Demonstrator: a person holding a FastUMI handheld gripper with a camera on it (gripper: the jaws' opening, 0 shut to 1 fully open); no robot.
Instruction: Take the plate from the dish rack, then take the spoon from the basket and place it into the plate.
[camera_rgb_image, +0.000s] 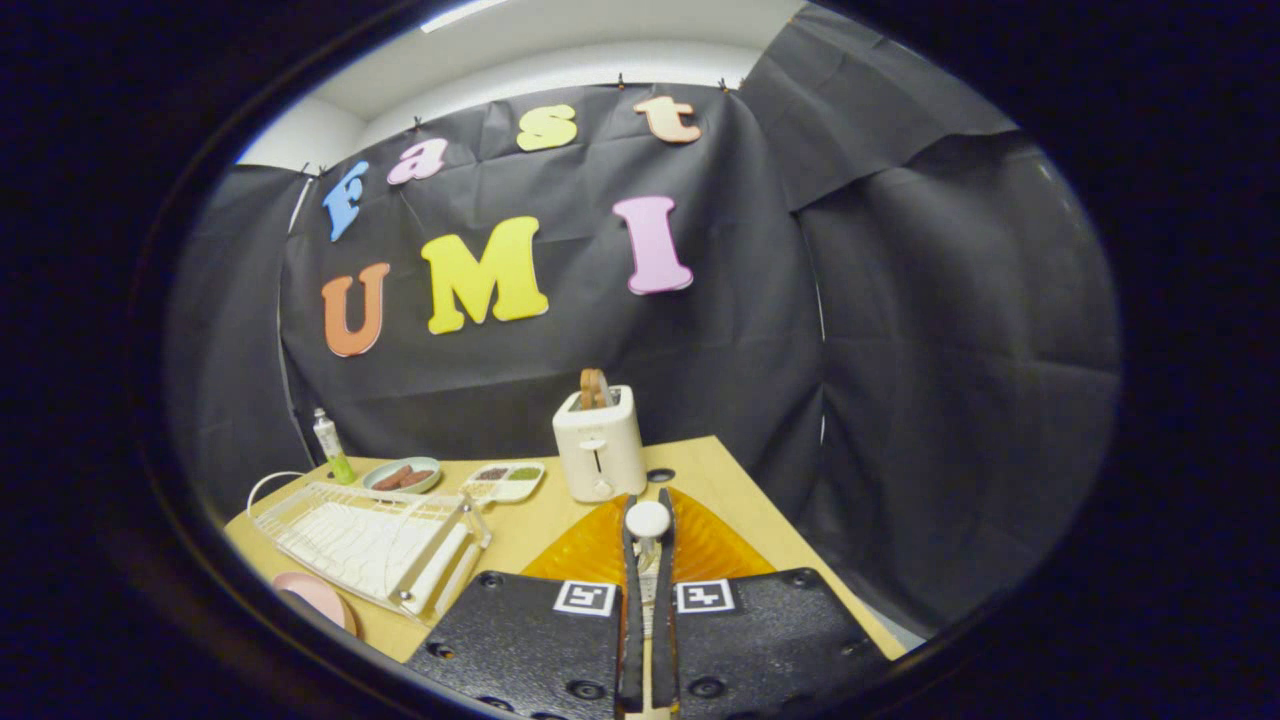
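Above the orange basket (700, 545), the gripper (648, 525) has its fingers pinching the white spoon (648, 520), lifted clear, apparently bound for the pink plate (315, 597) beside the dish rack (370, 540).

Beside the glossy cream plastic toaster (600, 445), the pale smooth wooden table (735, 490) looks matt; the ribbed translucent orange basket (590, 550) before it shines; left, white wire dish rack (370, 540).

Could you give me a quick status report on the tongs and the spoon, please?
Tongs shut on spoon, above orange basket. Pink plate out on table beside dish rack. Nothing seen blocking the way.
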